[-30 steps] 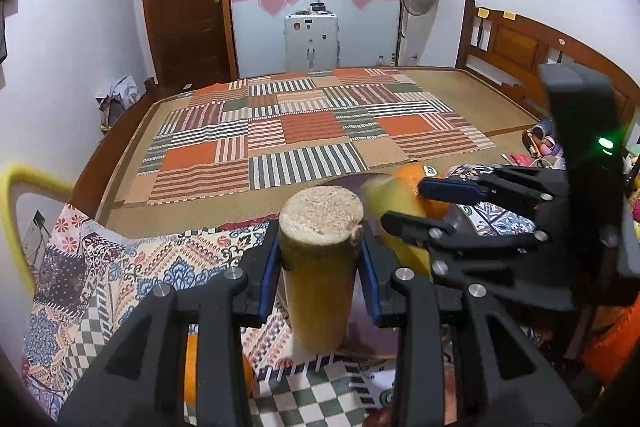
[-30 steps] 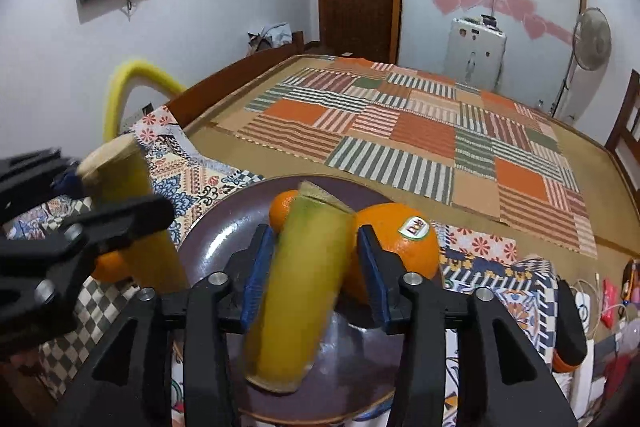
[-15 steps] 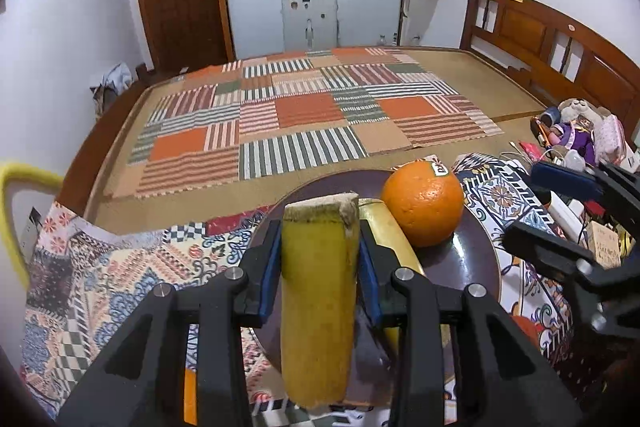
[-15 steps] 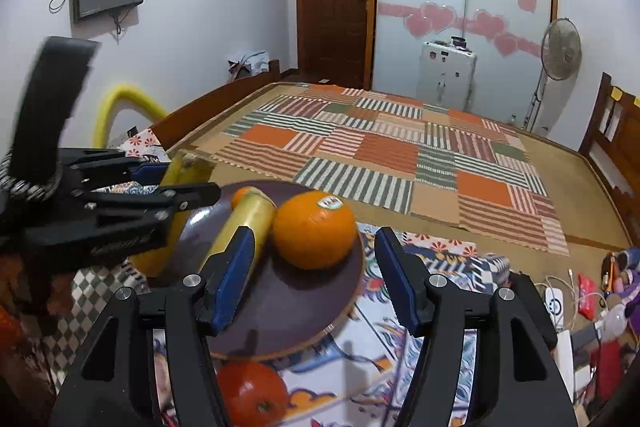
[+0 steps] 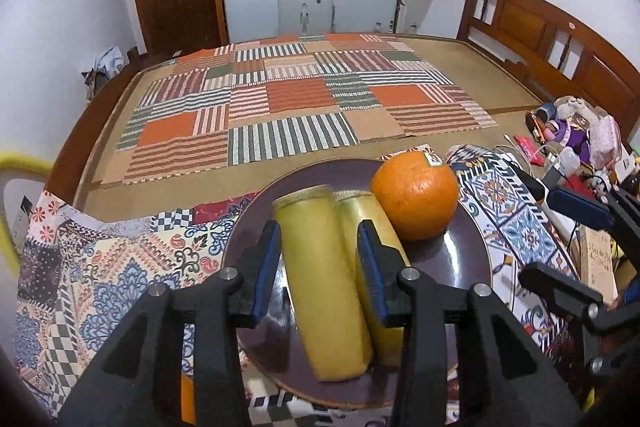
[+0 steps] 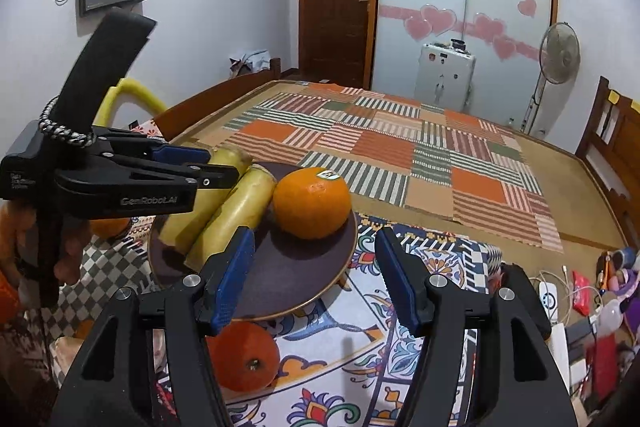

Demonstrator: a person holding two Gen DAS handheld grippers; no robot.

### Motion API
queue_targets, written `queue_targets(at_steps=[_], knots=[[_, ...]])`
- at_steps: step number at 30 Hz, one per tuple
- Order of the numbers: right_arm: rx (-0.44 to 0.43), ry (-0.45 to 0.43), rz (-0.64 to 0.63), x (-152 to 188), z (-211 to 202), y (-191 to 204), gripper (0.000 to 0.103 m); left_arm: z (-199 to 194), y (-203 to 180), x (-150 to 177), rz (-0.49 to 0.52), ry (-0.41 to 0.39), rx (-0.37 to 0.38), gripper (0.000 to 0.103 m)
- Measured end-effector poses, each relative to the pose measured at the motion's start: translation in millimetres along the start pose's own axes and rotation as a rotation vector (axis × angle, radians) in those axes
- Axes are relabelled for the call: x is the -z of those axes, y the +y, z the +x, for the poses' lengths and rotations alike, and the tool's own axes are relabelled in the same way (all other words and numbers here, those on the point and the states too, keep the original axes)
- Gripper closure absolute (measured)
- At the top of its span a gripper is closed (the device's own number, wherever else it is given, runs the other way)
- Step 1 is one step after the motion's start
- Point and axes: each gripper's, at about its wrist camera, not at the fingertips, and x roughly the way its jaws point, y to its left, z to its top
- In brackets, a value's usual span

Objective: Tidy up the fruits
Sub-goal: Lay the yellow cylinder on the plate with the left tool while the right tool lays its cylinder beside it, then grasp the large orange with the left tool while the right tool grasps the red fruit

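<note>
A dark purple plate lies on a patterned cloth. On it are a large orange and a yellow sugarcane piece. My left gripper is shut on a second yellow sugarcane piece and holds it down on the plate beside the first. My right gripper is open and empty, just in front of the plate; it also shows in the left wrist view. A smaller orange lies on the cloth below the plate.
Another orange lies left of the plate behind the left gripper. A striped patchwork mat covers the bed beyond. Toys, cables and small clutter sit at the right edge. A yellow tube stands at the left.
My left gripper has tilted its sugarcane piece down and laid it on the plate next to the first. My right gripper let go of the first piece, opened and drew back.
</note>
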Motion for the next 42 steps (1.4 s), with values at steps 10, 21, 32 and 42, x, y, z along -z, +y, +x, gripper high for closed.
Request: queue_targets(at_steps=[10,21,32,42], knots=[[-0.008,-0.017,0.034,6,-19,2,0.043,-58,16,32,0.024,-0.052,-0.036,0.063],[0.001,-0.022,0.039,15,-33,12,0.038,-100,64,72,-0.013,-0.061,-0.110,0.043],[-0.011,0.057,0.059,43,-17,22,0.037,-81,85,108,-0.062,0.014,-0.064,0.038],[-0.051,0.120,0.057,52,2,27,0.037,-55,83,111,-0.067,0.058,-0.080,0.032]])
